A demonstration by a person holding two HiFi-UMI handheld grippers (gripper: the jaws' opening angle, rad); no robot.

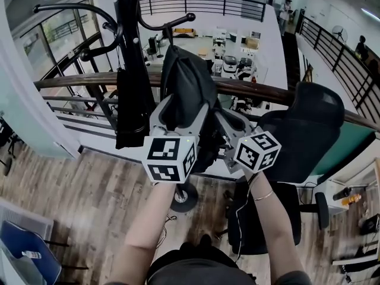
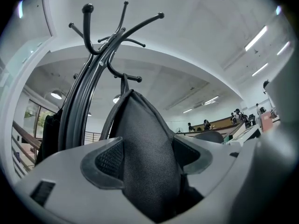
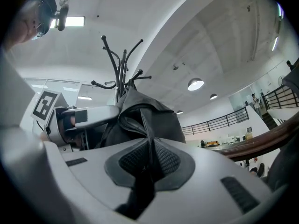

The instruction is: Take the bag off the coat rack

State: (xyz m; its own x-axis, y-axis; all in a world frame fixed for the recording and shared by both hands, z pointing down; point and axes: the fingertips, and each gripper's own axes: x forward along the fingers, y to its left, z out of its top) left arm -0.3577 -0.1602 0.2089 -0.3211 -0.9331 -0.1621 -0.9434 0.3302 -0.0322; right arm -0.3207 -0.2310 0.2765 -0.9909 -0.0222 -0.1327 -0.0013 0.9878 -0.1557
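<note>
A black fabric bag [image 1: 181, 82] hangs by its strap from a hook of the black coat rack [image 1: 127, 16]. My left gripper [image 1: 178, 108] is shut on the bag's body; in the left gripper view the bag [image 2: 145, 148] fills the gap between the pads, under the coat rack [image 2: 86, 92]. My right gripper [image 1: 222, 129] sits just right of it, shut on a thin fold of the bag [image 3: 149, 118]. In the right gripper view that gripper [image 3: 149, 160] pinches the fold, with the left gripper [image 3: 88, 115] alongside and the coat rack [image 3: 120, 64] above.
A dark coat [image 1: 133, 105] hangs on the rack's left side. A wooden handrail [image 1: 267, 94] runs across behind the rack, with a drop to a lower floor beyond. A black office chair [image 1: 297, 129] stands at the right. A blue bin [image 1: 29, 254] is at the lower left.
</note>
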